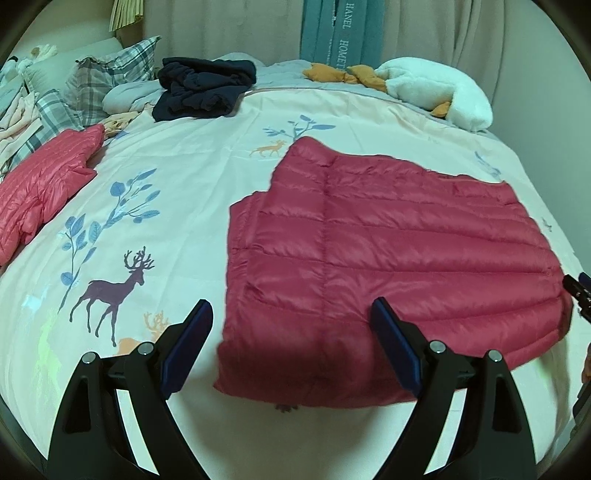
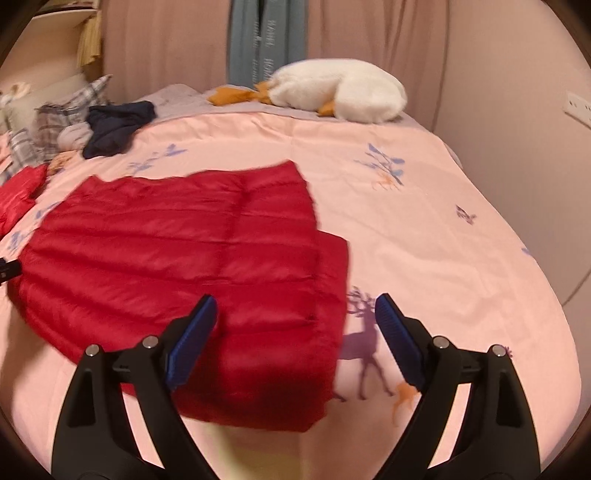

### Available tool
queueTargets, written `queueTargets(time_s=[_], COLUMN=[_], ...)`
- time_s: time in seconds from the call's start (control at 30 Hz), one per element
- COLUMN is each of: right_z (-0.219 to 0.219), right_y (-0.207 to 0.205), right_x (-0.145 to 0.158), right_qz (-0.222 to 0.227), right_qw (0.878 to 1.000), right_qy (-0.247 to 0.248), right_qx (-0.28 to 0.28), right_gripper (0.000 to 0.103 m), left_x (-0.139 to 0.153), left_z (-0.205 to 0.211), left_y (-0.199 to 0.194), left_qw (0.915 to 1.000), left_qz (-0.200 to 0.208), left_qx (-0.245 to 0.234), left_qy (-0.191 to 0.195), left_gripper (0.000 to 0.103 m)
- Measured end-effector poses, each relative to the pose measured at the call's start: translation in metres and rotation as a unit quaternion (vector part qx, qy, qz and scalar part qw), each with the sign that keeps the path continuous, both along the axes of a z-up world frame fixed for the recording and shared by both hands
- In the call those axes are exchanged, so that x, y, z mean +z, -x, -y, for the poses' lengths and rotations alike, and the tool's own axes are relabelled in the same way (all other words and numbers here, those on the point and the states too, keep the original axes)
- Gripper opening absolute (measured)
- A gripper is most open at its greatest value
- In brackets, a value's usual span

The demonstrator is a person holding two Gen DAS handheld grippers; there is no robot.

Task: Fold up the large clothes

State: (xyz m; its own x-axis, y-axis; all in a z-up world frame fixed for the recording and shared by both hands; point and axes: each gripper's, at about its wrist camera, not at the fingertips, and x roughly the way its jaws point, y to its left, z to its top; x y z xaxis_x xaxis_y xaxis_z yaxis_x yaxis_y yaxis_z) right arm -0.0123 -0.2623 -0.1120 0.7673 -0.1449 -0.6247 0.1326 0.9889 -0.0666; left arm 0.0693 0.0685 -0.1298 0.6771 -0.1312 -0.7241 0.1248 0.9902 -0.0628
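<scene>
Bed quilt (image 1: 192, 192) bears folded red jacket (image 1: 388, 240); left gripper (image 1: 291, 314) and right gripper (image 2: 295, 310) spread, empty.

I read only one piece of lettering: white capitals running vertically down the teal fabric panel (image 1: 341, 33) hanging against the curtain behind the bed. One strip says "HANEL", the strip beside it "HOMET", both cut off by folds. From my right wrist camera the same panel (image 2: 267, 40) shows lettering too blurred to read.
</scene>
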Motion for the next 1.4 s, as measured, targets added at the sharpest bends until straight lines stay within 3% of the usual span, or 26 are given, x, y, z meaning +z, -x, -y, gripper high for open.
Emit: queueTargets(time_s=[0.23, 0.43, 0.77, 0.97, 1.23, 1.4], right_z=[-0.048, -0.059, -0.056, -0.057, -0.069, -0.073], right_y=[0.008, 0.000, -0.009, 0.003, 0.025, 0.032], right_x=[-0.007, -0.039, -0.049, -0.023, 0.033, 0.067], right_qz=[0.004, -0.037, -0.058, -0.038, 0.017, 0.030], right_qw=[0.997, 0.997, 0.996, 0.996, 0.996, 0.997], right_qy=[-0.003, -0.005, -0.024, -0.040, -0.038, -0.041], right_qx=[0.071, 0.068, 0.063, 0.069, 0.077, 0.061], right_gripper=[0.088, 0.089, 0.091, 0.090, 0.091, 0.100], left_x=[0.008, -0.015, -0.032, -0.018, 0.031, 0.067], left_z=[0.022, 0.042, 0.048, 0.048, 0.051, 0.052], left_y=[0.023, 0.020, 0.017, 0.023, 0.041, 0.050], left_qw=[0.9989, 0.9980, 0.9970, 0.9969, 0.9966, 0.9962], left_qz=[0.030, 0.013, -0.005, -0.001, 0.043, 0.064], left_qx=[-0.033, -0.052, -0.056, -0.058, -0.059, -0.056], left_qy=[-0.010, -0.032, -0.052, -0.053, -0.037, -0.018], left_gripper=[0.088, 0.088, 0.095, 0.095, 0.095, 0.095])
